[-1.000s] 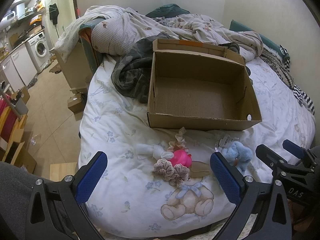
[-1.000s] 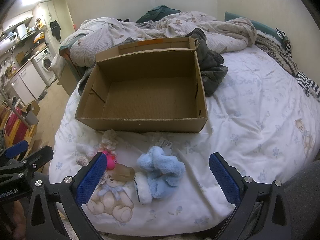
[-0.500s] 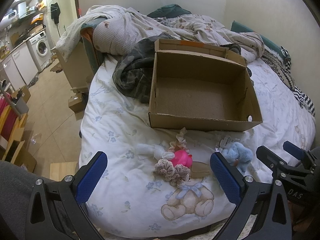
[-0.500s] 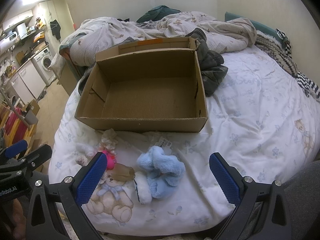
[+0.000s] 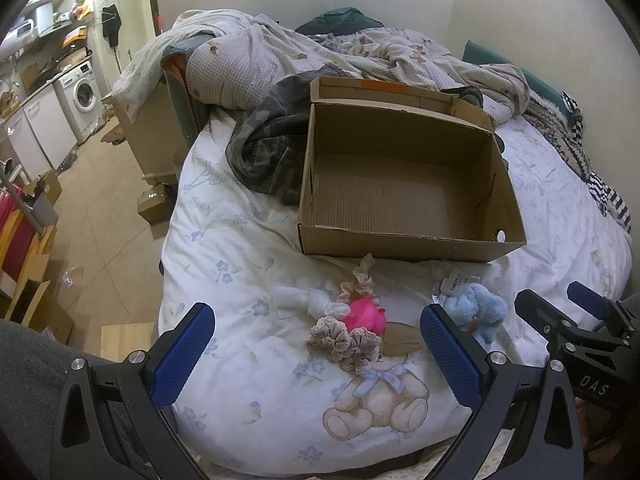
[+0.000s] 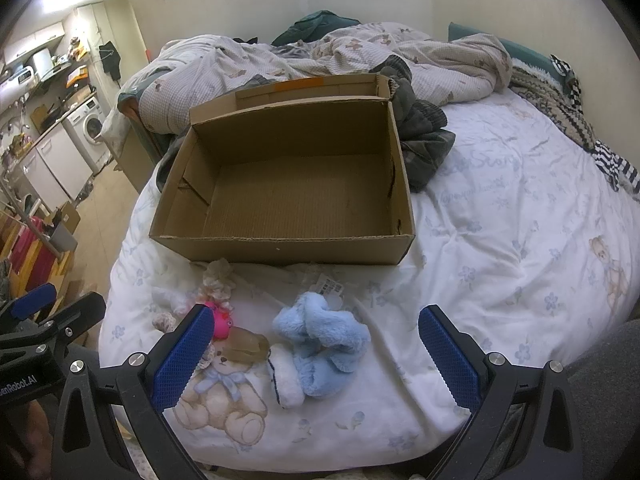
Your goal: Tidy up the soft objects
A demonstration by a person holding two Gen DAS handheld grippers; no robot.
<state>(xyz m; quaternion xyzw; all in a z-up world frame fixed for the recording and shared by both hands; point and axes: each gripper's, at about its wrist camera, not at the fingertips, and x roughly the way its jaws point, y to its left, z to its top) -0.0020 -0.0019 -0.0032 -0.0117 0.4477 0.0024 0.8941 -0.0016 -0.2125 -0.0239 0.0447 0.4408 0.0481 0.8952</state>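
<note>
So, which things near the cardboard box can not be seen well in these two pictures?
- Pink toy: right wrist view, partly behind the right hand-held gripper finger; its shape is unclear.
- Paper tag by the blue plush: print too small to read.
- Dark clothing: left wrist view, its far part is hidden by the cardboard box.
- White soft item: pale on the sheet, identity unclear.

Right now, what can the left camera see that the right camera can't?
Only the left wrist view shows the frilly beige scrunchie whole, and the round hole in the cardboard box's front corner.

Only the right wrist view shows the blue plush toy whole, with its white cuff; on the left, a blue finger covers part of it.

Both show the empty cardboard box, the pink toy, the bear printed on the bedsheet, and both pairs of fingers open.
</note>
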